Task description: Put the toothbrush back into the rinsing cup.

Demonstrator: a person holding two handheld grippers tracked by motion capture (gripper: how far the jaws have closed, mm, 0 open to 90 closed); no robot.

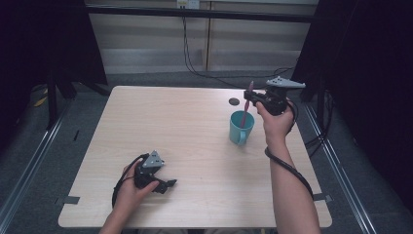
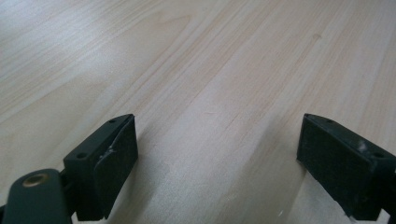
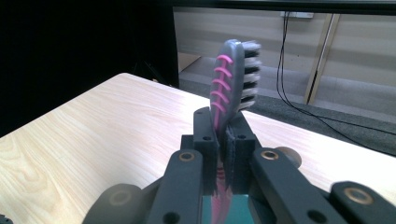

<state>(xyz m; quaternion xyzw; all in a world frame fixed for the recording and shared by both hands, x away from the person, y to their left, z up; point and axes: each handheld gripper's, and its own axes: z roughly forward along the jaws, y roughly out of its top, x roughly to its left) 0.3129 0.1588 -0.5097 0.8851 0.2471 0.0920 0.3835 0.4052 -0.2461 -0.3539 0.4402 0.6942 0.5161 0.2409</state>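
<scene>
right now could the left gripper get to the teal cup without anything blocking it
Probably yes. The left gripper rests open on the table, and bare wood lies between it and the teal cup. Only the toothbrush, held over the cup by the right gripper, crowds the rim.

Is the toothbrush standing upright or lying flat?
Upright. The right tongs clamp the toothbrush bristle head up, its handle reaching down into the teal mug.

In the right gripper view the toothbrush [image 3: 232, 84] handle is hidden between the closed tongs [image 3: 223, 140] and cut off, with the teal cup [image 3: 233, 210], by the bottom edge, while in the high view the cup's [image 1: 241, 127] inside cannot be made out.
</scene>
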